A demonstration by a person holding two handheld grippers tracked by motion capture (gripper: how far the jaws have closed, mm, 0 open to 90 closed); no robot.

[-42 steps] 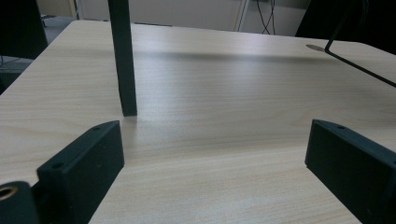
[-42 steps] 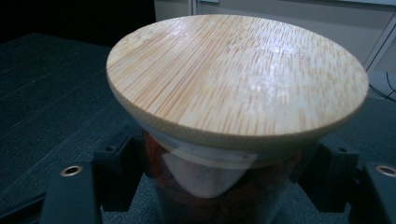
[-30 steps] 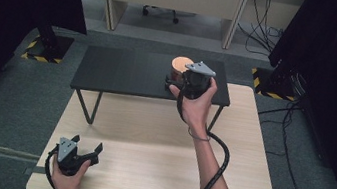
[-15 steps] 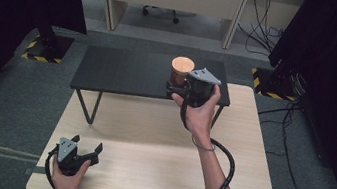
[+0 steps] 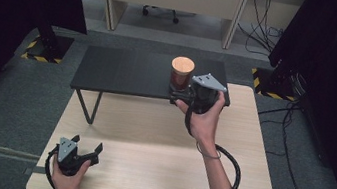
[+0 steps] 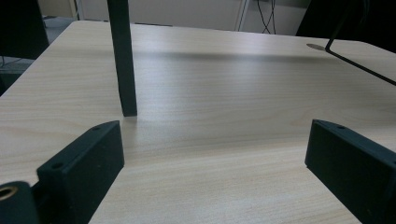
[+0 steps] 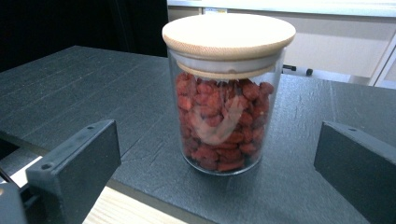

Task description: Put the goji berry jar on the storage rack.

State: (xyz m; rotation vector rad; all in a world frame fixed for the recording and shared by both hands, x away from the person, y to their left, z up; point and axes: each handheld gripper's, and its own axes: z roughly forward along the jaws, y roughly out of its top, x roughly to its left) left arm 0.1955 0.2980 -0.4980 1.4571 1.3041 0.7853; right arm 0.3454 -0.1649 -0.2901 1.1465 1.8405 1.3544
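A glass jar (image 7: pixel 223 112) of red dried berries with a round wooden lid (image 7: pixel 228 30) stands upright on a low black shelf (image 5: pixel 124 70), near its front right corner. In the high view the jar (image 5: pixel 180 74) sits just beyond my right gripper (image 5: pixel 180 98), which is open and apart from it, its jaws on either side of the jar's near face. My left gripper (image 5: pixel 90 149) rests low over the wooden table (image 5: pixel 156 163) at the near left, open with nothing between its jaws.
The black shelf stands on thin metal legs (image 6: pixel 123 56) over the far half of the wooden table. A cable (image 5: pixel 229 184) trails from the right gripper along the forearm. Dark screens flank the table, with desks and cables on the floor beyond.
My right gripper has drawn back toward me from the jar, which now stands free on the shelf. The left gripper has stayed in place.
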